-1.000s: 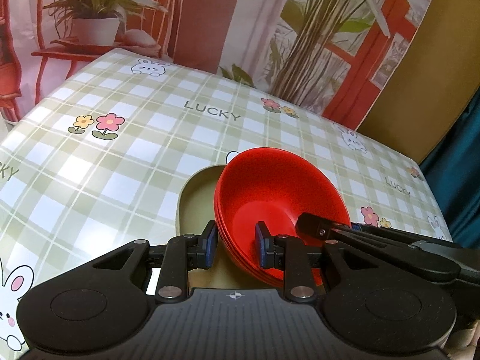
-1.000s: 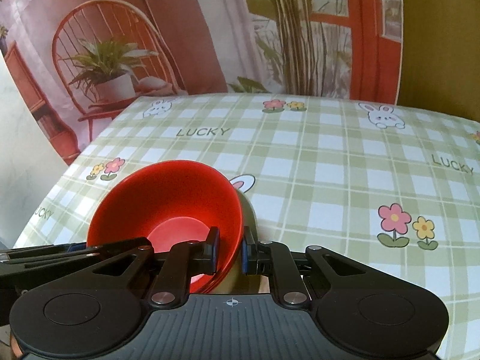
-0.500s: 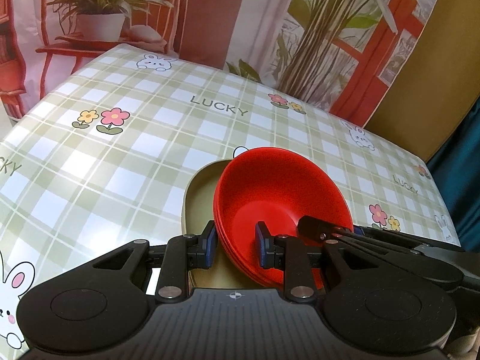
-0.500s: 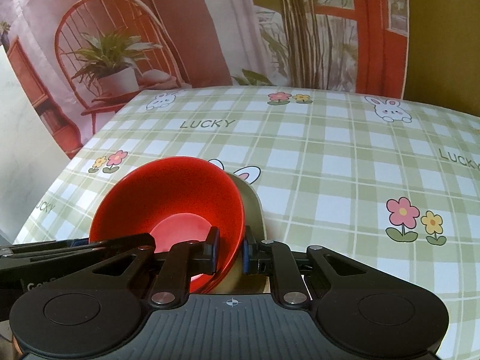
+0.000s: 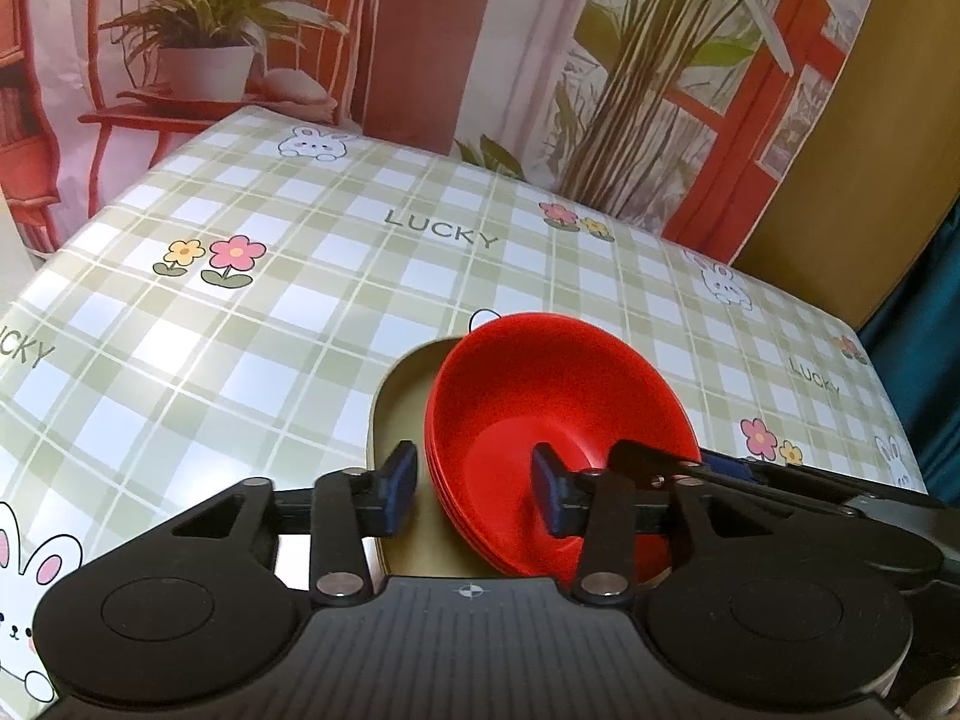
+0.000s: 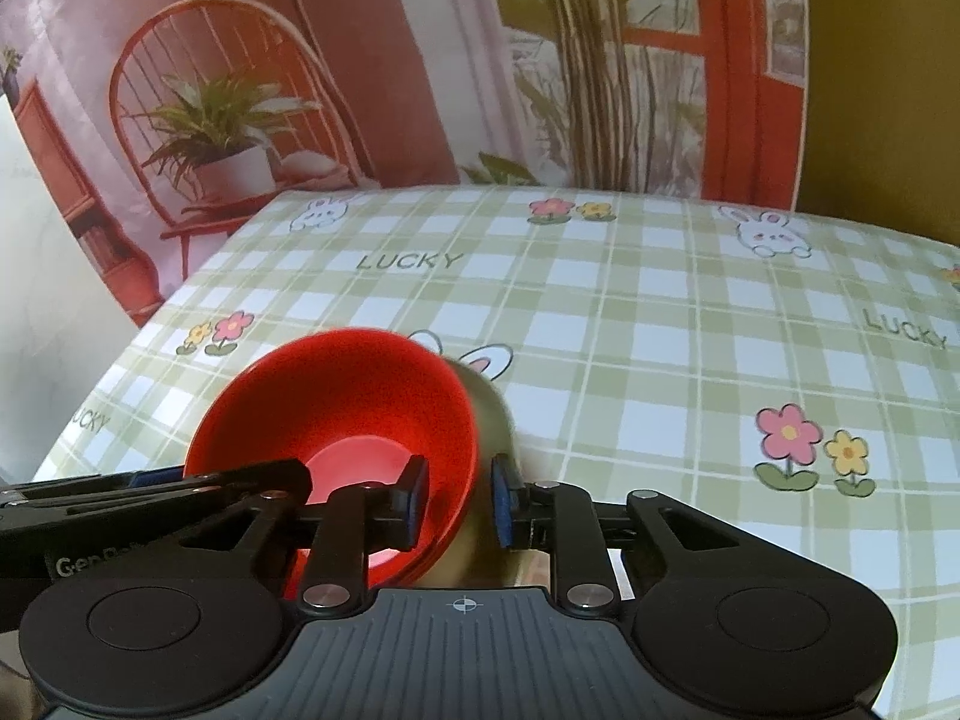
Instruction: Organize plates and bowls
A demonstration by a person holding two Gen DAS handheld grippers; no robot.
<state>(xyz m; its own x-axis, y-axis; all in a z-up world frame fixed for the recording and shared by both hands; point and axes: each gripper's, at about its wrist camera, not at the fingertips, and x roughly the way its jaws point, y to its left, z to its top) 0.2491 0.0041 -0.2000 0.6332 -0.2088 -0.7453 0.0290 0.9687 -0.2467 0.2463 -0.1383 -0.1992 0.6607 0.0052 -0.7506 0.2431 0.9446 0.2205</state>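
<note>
1. Where the olive plate (image 5: 414, 396) lies on the checked counter (image 5: 252, 324), a nested stack of red bowls (image 5: 540, 414) is seen tilted on it; at least three rims can be counted at the stack's left edge.
2. One olive plate is counted, partly hidden under the bowls.
3. The left claw (image 5: 474, 483) is spread apart, one finger outside the bowls' left rim over the plate and one inside the top bowl.
4. The right claw (image 6: 459, 498) is parted too, its fingers set on either side of the bowls' right wall, without touching it.
</note>
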